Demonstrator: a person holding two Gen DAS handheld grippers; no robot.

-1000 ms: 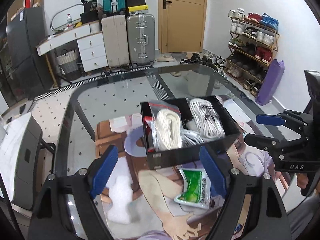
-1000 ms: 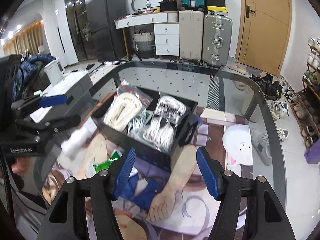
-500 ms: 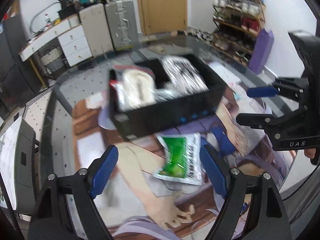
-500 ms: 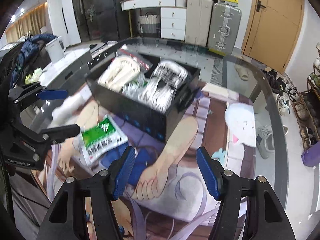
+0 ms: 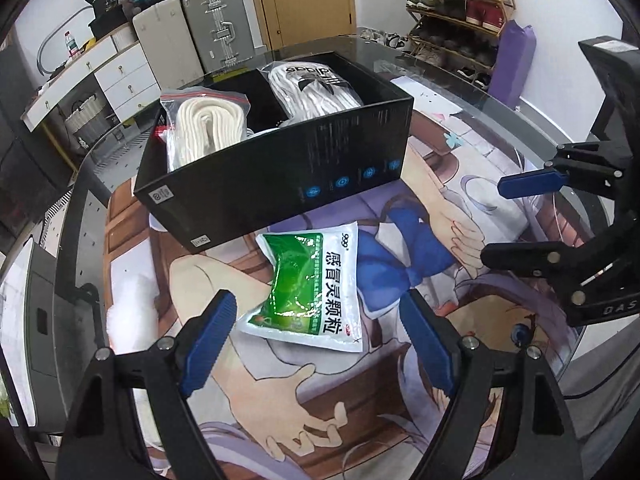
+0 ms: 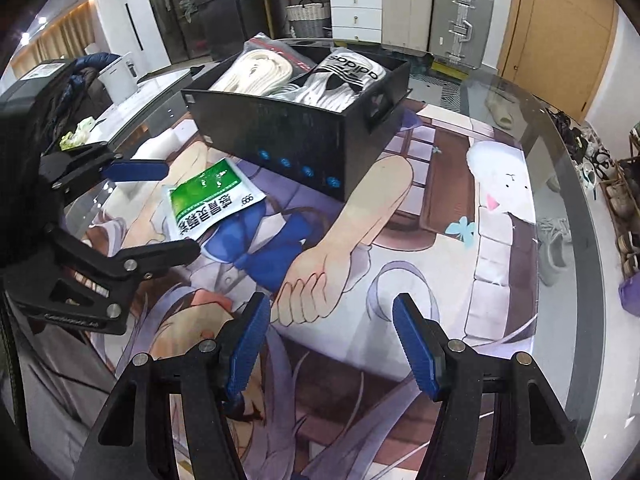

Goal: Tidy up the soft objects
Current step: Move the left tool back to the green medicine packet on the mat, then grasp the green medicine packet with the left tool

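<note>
A green and white soft pouch [image 5: 310,288] lies on the printed mat just in front of a black box [image 5: 280,176]; it also shows in the right wrist view [image 6: 208,202]. The box [image 6: 304,140] holds a bagged cream rope [image 5: 210,130] and a bagged white rope with an adidas mark [image 5: 316,88]. My left gripper [image 5: 320,344] is open and empty, low over the mat, with the pouch between its fingertips' line. My right gripper [image 6: 332,344] is open and empty over the mat, to the right of the pouch.
The printed mat [image 6: 460,264] covers a glass table [image 6: 580,208]. A white soft lump [image 5: 132,316] lies on the mat left of the pouch. Suitcases [image 5: 192,40], a white drawer unit [image 5: 116,76] and a shoe rack [image 5: 460,8] stand behind.
Both grippers have dropped lower and drawn back towards the near side of the mat. The pouch now lies between the left gripper's fingers. Both stay open.
</note>
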